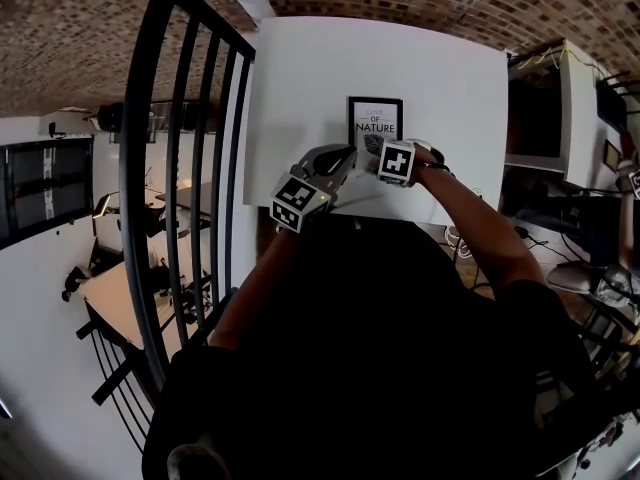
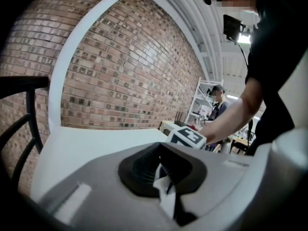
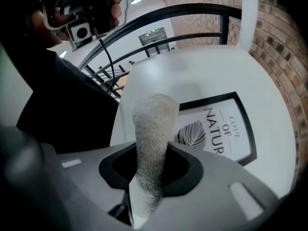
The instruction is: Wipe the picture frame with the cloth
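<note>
Cloth readied for the picture frame
Right gripper clamps it, free end forward for wiping; left gripper, jaws together and seemingly empty, hangs alongside.

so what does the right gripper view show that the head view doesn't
Only the right gripper view: the grey cloth, clamped upright by the right gripper. Only the head view: the left gripper, close beside the right one. Both: the picture frame lying flat on the white table, and the black railing.
</note>
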`<state>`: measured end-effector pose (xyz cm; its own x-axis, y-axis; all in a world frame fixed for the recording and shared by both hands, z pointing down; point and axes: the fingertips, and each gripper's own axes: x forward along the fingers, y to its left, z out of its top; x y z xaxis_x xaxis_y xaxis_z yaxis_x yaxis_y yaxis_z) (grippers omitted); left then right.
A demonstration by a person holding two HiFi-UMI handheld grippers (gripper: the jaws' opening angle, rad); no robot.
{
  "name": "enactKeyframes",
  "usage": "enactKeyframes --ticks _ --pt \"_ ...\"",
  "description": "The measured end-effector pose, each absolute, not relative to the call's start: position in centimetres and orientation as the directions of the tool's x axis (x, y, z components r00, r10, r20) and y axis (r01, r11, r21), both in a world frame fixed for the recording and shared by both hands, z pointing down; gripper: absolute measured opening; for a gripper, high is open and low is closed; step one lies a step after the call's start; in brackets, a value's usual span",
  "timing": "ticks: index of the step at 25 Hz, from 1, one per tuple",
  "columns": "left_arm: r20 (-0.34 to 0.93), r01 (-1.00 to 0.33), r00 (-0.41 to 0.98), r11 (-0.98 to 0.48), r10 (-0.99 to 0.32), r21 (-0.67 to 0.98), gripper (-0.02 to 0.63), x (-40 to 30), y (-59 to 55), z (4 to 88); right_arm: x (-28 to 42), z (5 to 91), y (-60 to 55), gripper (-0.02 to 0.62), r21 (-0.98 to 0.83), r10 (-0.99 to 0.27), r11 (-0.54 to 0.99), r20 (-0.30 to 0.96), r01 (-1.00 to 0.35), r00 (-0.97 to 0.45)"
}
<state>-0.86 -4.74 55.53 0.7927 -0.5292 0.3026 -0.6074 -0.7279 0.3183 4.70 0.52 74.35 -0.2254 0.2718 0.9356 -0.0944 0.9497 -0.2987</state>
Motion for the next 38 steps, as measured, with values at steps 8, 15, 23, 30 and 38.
enactKeyframes --ticks 8,15,23,30,38 --pt "0.292 -0.621 0.784 -0.708 -0.548 0.336 0.000 -0.2 -5.5 55.0 9.8 73.3 -14.1 0.114 0.001 -0.046 0.970 0.982 -0.244 -0.181" --pt "0.304 -0.631 0.776 -0.696 -0.553 0.343 0.000 -0.4 -5.5 55.4 11.1 75.1 -17.3 0.115 0.015 -0.064 0.956 0.985 -0.294 -0.158" --pt "0.319 -0.631 0.775 -0.692 -0.546 0.350 0.000 -0.6 -5.7 56.5 10.6 75.9 -12.1 0.117 -0.096 0.031 0.946 0.978 -0.310 -0.208" --pt "0.318 -0.591 0.805 -0.727 -0.502 0.350 0.000 1.0 -5.7 56.6 9.8 75.6 -5.8 0.117 -0.125 0.069 0.964 0.971 -0.237 -0.230" --pt "0.331 -0.538 0.836 -0.773 -0.437 0.337 0.000 2.6 -4.9 57.0 9.8 75.3 -0.2 0.117 -0.165 0.098 0.954 0.960 -0.249 -0.261"
